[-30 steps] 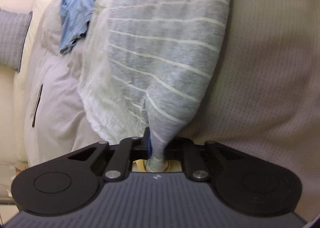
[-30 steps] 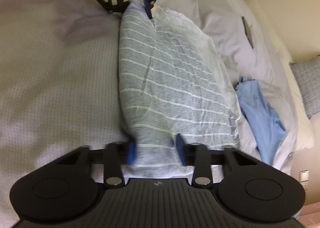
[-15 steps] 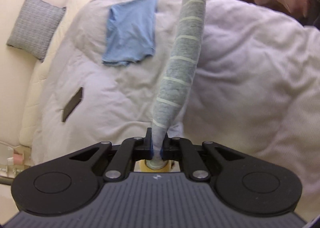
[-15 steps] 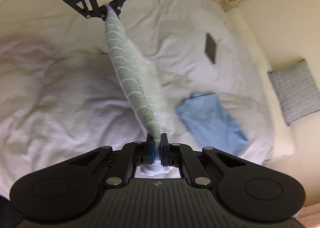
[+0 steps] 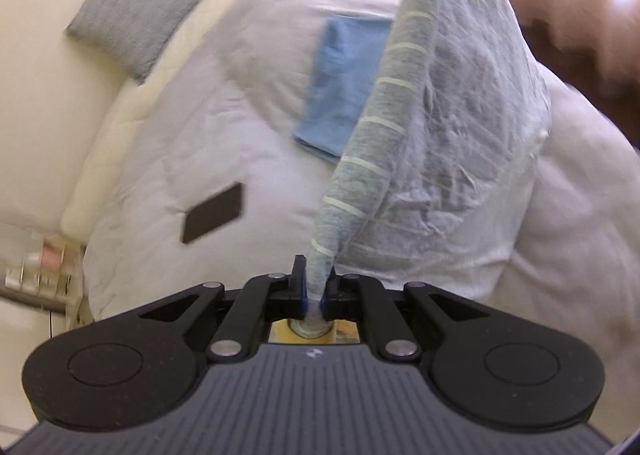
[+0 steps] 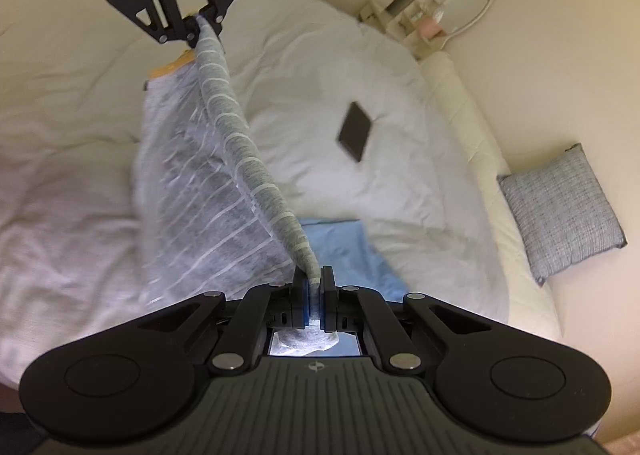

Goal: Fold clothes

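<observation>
A grey garment with thin pale stripes (image 5: 372,127) (image 6: 224,159) hangs in the air above the bed, stretched taut between both grippers. My left gripper (image 5: 314,287) is shut on one end of its top edge; in the right wrist view that left gripper (image 6: 196,29) shows at the upper left. My right gripper (image 6: 314,295) is shut on the other end. The garment's body hangs below the taut edge, showing its paler inner side. A folded light blue garment (image 5: 344,83) (image 6: 344,251) lies on the white duvet (image 5: 224,127) (image 6: 304,67) beneath.
A dark flat rectangular object (image 5: 214,211) (image 6: 355,131) lies on the duvet. A grey cushion (image 5: 140,11) (image 6: 560,207) rests against the cream bed surround. A small stand with a pink item (image 6: 430,27) is beyond the bed corner.
Both grippers rose from the bed, lifting the striped garment from lying flat to hanging stretched between them. The right gripper's jaws closed onto the fabric. The hanging body has spread wider.
</observation>
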Tool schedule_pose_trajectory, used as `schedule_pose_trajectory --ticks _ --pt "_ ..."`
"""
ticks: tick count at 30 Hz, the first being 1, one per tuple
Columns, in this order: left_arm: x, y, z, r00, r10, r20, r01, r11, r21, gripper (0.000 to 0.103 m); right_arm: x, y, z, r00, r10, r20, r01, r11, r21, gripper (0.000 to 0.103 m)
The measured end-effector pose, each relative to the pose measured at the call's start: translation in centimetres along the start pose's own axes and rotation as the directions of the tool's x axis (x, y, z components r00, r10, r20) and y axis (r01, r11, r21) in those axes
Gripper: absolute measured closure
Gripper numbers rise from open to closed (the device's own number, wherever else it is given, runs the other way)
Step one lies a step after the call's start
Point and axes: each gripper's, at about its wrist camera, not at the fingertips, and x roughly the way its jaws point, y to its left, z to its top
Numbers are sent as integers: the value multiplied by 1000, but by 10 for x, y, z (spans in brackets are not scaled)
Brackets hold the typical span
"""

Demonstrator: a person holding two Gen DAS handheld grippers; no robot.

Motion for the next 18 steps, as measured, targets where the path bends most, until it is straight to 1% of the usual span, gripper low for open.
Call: schedule_pose_trajectory --ticks 2,5,7,9,10,12,13,15,17,18 --pt "17 21 30 999 41 -9 -41 999 -23 98 18 -39 -19 999 -2 34 2 1000 -2 102" --pt "39 50 75 993 118 -8 -118 990 -81 99 47 -100 -37 995 -43 92 47 998 -39 102" --pt "52 57 100 985 172 -5 -172 981 -85 99 64 -139 -48 988 -79 132 88 994 -64 102" --pt "67 50 117 978 208 -3 -207 976 -71 99 78 -169 -59 979 -117 166 131 988 -78 102" --pt "81 39 121 978 208 -8 -208 976 -60 98 85 -180 -67 975 -130 179 146 986 -78 102" --pt "118 4 119 983 180 -28 -181 982 -50 98 98 -203 -81 966 -156 205 175 982 -77 102" --pt "136 -13 118 985 166 -39 -167 985 -45 98 108 -206 -91 968 -152 201 170 982 -76 101" --pt "173 -48 117 989 138 -60 -140 990 -36 98 139 -201 -117 980 -115 161 125 991 -53 101" --pt "213 -88 108 991 96 -90 -98 995 -8 98 174 -184 -144 991 -72 112 75 997 -28 101" --pt "231 -105 102 992 73 -106 -73 997 0 96 193 -170 -161 995 -46 84 48 999 -22 101"
